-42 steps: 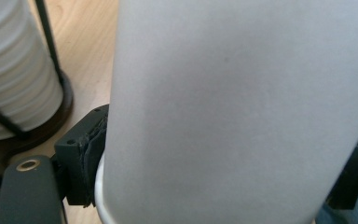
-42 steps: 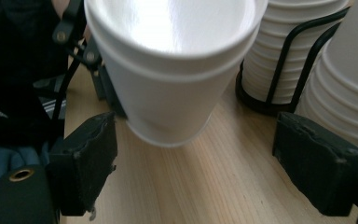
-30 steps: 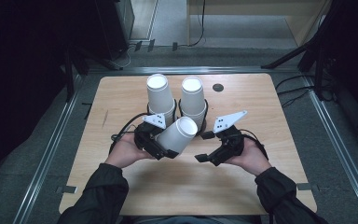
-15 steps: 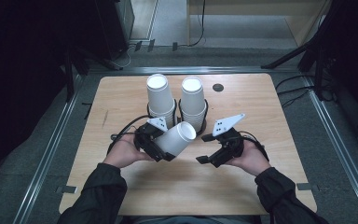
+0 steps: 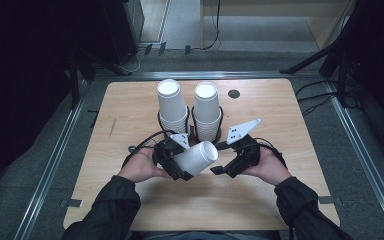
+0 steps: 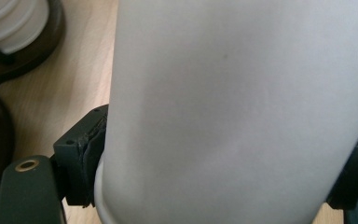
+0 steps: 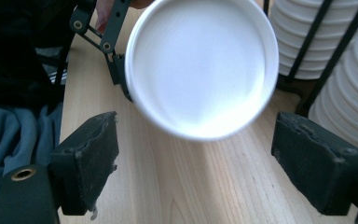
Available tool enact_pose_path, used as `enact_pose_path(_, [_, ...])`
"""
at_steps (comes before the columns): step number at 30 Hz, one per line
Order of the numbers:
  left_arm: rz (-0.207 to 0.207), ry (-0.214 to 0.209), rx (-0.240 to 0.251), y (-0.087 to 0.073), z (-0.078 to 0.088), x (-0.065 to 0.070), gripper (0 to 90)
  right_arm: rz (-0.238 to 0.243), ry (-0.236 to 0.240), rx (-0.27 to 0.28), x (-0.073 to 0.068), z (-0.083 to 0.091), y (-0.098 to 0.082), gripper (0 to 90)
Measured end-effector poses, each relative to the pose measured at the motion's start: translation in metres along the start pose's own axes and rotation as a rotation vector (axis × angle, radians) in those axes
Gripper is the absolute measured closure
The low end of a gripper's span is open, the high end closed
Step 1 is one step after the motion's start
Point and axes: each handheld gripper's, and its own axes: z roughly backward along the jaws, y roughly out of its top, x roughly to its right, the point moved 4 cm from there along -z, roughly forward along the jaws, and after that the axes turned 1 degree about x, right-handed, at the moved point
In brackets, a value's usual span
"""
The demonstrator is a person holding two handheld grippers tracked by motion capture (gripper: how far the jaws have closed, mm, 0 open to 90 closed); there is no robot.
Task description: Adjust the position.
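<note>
Cup (image 5: pixel 196 158) sits clamped in your left gripper (image 5: pixel 172 161), lying on its side with the closed base aimed at your right gripper (image 5: pixel 228 165). In the left gripper view the pads (image 6: pixel 85 161) press against the cup's wall near its rim, over the table (image 6: pixel 65 79). It hangs above the near middle of the table, in front of the two stacks.

Behind it, the left stack (image 5: pixel 172 107) and right stack (image 5: pixel 206 111) stand upright, each in a black ring holder, side by side and just apart.

Your right gripper is unclenched and holds nothing. Its jaws have just been opening a little. In the right gripper view the pads (image 7: pixel 89 158) stand wide, with the cup's base (image 7: pixel 200 65) ahead of them and not touching either one. The stacks show at that view's right edge.
</note>
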Motion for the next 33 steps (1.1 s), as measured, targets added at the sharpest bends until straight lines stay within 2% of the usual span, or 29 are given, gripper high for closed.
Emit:
enact_pose_path(8, [-0.04, -0.043, -0.03, 0.004, -0.011, 0.01, 14.2, 0.046, 0.05, -0.064, -0.007, -0.016, 0.007, 14.2])
enact_pose_path(11, [-0.068, -0.055, -0.034, 0.004, -0.013, 0.014, 14.2, 0.072, 0.074, -0.089, -0.012, -0.022, 0.008, 14.7])
enact_pose_path(12, [-0.074, -0.062, -0.036, 0.005, -0.013, 0.016, 13.7, 0.082, 0.082, -0.096, -0.013, -0.023, 0.009, 16.5])
enact_pose_path(13, [-0.078, -0.059, -0.039, 0.004, -0.013, 0.017, 13.0, 0.094, 0.091, -0.112, -0.015, -0.025, 0.008, 22.6])
enact_pose_path(14, [-0.087, -0.051, -0.039, 0.004, -0.013, 0.018, 12.5, 0.103, 0.101, -0.121, -0.016, -0.026, 0.008, 22.5])
enact_pose_path(16, [-0.084, -0.049, -0.029, 0.003, -0.013, 0.018, 11.3, 0.102, 0.111, -0.124, -0.016, -0.026, 0.008, 22.5])
enact_pose_path(18, [-0.071, -0.056, 0.012, 0.003, -0.009, 0.017, 9.9, 0.067, 0.131, -0.118, -0.013, -0.023, 0.008, 22.7])
enact_pose_path(20, [-0.074, -0.043, 0.036, 0.003, -0.005, 0.016, 9.0, 0.056, 0.137, -0.097, -0.011, -0.021, 0.01, 22.7])
enact_pose_path(21, [-0.074, -0.043, 0.036, 0.003, -0.005, 0.016, 8.8, 0.056, 0.137, -0.097, -0.011, -0.021, 0.01, 22.7])
enact_pose_path(22, [-0.067, -0.023, 0.059, 0.003, -0.001, 0.015, 8.6, 0.053, 0.129, -0.087, -0.01, -0.019, 0.011, 22.8])
enact_pose_path(25, [-0.047, -0.023, 0.084, 0.003, 0.002, 0.013, 8.3, 0.053, 0.119, -0.077, -0.009, -0.017, 0.012, 22.8])
enact_pose_path(26, [-0.028, -0.023, 0.106, 0.002, 0.004, 0.012, 8.3, 0.047, 0.111, -0.068, -0.007, -0.015, 0.013, 22.8])
enact_pose_path(28, [-0.022, -0.031, 0.124, 0.002, 0.008, 0.011, 8.2, 0.037, 0.112, -0.062, -0.007, -0.013, 0.012, 22.9])
enact_pose_path(30, [-0.017, -0.044, 0.139, 0.001, 0.011, 0.011, 4.2, 0.037, 0.112, -0.061, -0.006, -0.01, 0.012, 22.9])
enact_pose_path(33, [-0.018, -0.035, 0.156, -0.001, 0.016, 0.009, 3.1, 0.039, 0.105, -0.053, -0.005, -0.008, 0.011, 22.9])
